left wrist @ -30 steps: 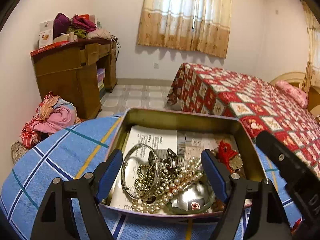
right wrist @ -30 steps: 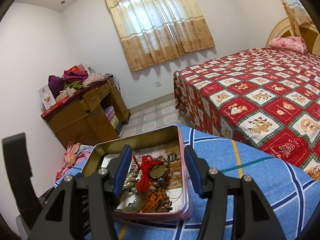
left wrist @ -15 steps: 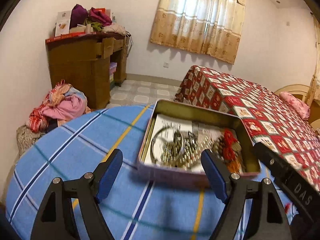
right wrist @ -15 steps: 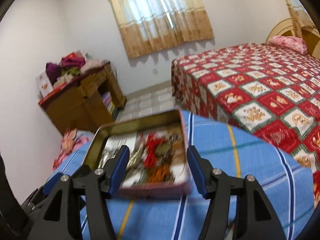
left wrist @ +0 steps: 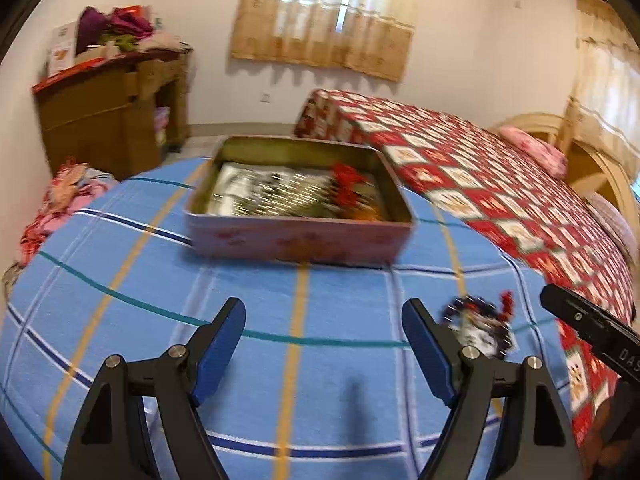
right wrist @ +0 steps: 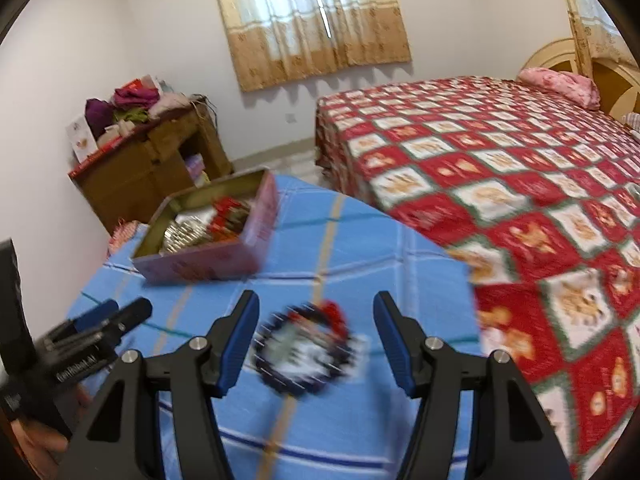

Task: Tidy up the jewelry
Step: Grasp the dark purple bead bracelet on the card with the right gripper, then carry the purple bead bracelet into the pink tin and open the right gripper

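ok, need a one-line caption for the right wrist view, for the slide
Right gripper open above a dark beaded bracelet on the blue plaid cloth, with the open jewelry tin behind on the left.

Dull metal tin (left wrist: 298, 236), woven cloth cover (left wrist: 120, 304), beaded bracelet (right wrist: 304, 350), wooden desk (left wrist: 100, 116)

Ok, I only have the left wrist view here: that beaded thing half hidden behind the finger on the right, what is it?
Observer: A dark beaded bracelet with a red tassel, a whole ring, blurred, lying on the blue cloth.
Operator: Is the other hand-held gripper holding it?
Observer: No. The right hand-held gripper is open; the bracelet shows between its fingers, and neither pad touches it.
Operator: Anything else lying loose there?
Observer: The right wrist view shows no other jewelry on the cloth; the rest sits in the tin.
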A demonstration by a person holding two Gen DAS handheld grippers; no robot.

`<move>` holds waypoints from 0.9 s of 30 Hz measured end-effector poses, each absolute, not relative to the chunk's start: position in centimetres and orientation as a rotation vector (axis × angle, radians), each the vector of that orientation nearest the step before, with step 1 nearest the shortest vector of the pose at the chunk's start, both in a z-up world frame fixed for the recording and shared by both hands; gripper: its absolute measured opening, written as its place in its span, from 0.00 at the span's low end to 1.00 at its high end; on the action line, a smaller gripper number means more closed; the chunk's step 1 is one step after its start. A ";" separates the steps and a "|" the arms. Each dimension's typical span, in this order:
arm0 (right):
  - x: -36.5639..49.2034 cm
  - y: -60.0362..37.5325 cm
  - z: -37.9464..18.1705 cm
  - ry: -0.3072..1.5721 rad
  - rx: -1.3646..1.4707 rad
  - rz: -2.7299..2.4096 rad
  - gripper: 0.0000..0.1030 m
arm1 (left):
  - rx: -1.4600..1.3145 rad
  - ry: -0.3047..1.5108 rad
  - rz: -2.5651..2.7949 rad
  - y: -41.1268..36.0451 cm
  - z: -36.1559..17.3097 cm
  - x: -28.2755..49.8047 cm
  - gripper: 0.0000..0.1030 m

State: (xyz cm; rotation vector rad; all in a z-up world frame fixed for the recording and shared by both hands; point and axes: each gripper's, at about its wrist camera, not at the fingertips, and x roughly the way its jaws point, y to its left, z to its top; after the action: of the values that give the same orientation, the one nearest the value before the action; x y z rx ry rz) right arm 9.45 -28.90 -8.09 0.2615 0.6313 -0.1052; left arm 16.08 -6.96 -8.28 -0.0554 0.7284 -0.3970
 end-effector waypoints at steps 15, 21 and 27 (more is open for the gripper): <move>13.3 -29.7 -11.6 0.798 0.279 -0.038 0.11 | 0.065 0.826 -0.496 -12.3 -10.2 15.2 0.78; 11.1 -31.5 -9.1 0.662 0.371 -0.026 0.11 | 0.084 0.838 -0.509 -13.8 -10.4 15.3 0.78; 9.6 -32.9 -5.6 0.542 0.392 -0.055 0.11 | 0.118 0.891 -0.487 -16.1 -11.3 16.3 0.78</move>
State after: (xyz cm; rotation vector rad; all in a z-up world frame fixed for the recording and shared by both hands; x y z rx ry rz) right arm 9.61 -32.86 -5.62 0.3918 0.5422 -0.0552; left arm 16.31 -16.11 -11.32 0.1177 0.8914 -0.4871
